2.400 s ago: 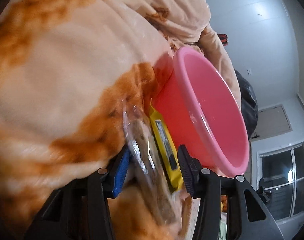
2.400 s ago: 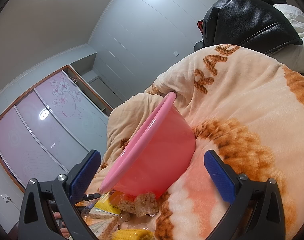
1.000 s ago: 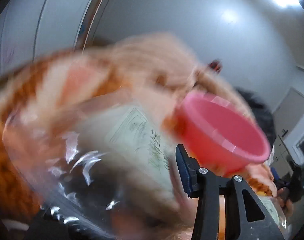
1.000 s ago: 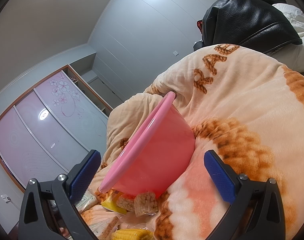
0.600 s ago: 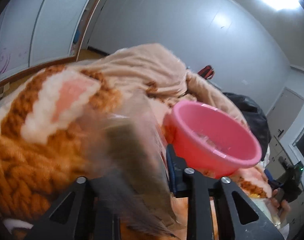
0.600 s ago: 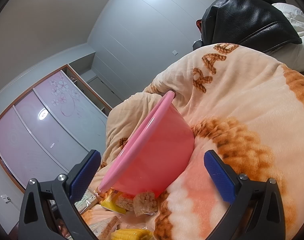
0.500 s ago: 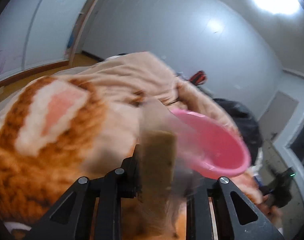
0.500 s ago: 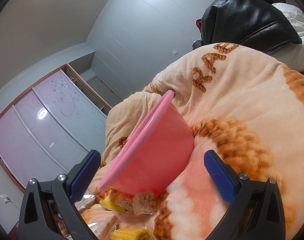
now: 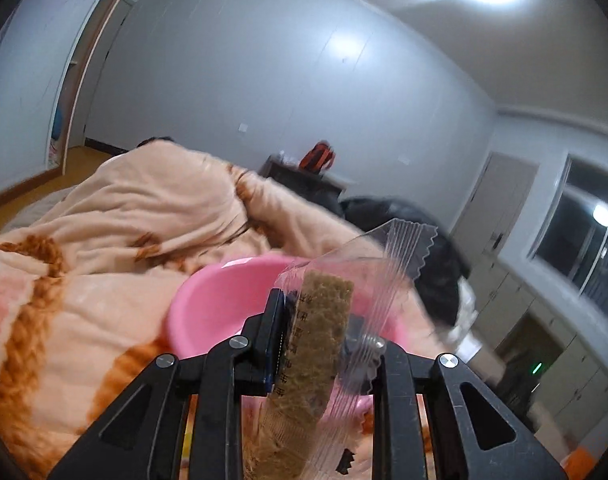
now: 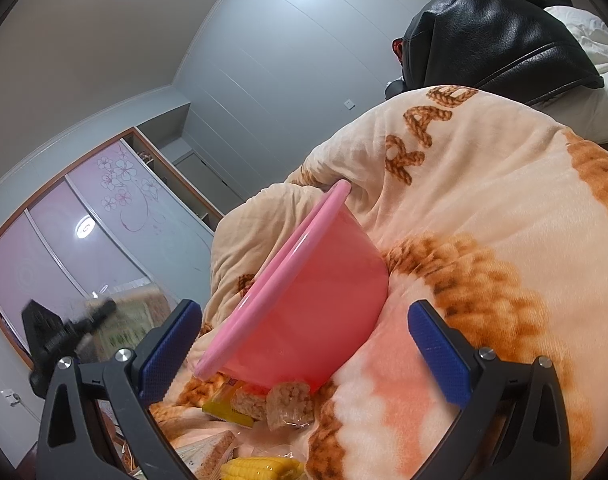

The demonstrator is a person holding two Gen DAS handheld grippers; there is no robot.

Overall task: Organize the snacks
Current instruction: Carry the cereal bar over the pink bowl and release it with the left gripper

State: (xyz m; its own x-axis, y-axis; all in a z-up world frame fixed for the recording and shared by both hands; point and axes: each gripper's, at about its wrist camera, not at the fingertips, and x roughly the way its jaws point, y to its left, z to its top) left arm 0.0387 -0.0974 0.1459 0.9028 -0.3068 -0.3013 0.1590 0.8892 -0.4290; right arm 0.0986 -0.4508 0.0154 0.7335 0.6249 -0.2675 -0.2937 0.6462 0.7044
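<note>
My left gripper is shut on a brown snack bar in a clear wrapper and holds it upright just in front of the pink basin. In the right wrist view the left gripper with the packet shows blurred at the left, raised beside the basin. My right gripper is open and empty, low on the blanket facing the basin's outer wall. Loose snacks lie under the basin: rice crackers, a yellow packet, a sandwich and corn.
The basin rests tilted on a peach and orange blanket heaped over a bed. A black leather jacket lies at the far end. A wardrobe with pink sliding doors stands to the left. Windows are at the right.
My left gripper has lifted the wrapped snack bar off the blanket and swung it up to the basin's rim. The right gripper has stayed put and open.
</note>
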